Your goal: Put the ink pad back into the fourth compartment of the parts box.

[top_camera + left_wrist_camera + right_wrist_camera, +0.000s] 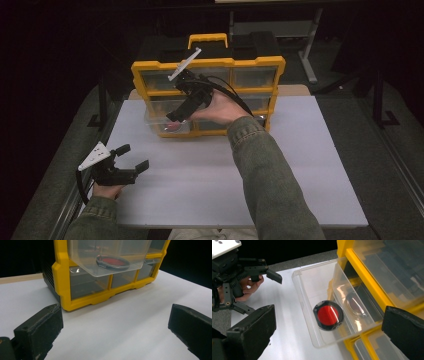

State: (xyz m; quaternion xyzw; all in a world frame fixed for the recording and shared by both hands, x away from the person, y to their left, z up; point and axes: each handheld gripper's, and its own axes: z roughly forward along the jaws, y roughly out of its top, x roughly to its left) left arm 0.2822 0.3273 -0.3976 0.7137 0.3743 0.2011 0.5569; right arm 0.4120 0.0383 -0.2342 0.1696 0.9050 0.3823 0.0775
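A yellow organizer (207, 62) with clear drawers stands upright at the back of the white table (300, 165). One clear drawer (156, 125) on its left side is pulled out, and a round red disc with a black rim (328, 315) lies in it. My right gripper (176, 116) hovers just above that drawer, open, with the disc below the gap between its jaws and nothing held. My left gripper (135, 157) rests low at the table's near left, open and empty, facing the organizer (61, 277) and the drawer (82, 255).
The organizer's other drawers are pushed in. It has a yellow carry handle (207, 39) on top. The table's left edge lies close to my left hand. Dark floor and a metal stand (307, 50) lie behind the table.
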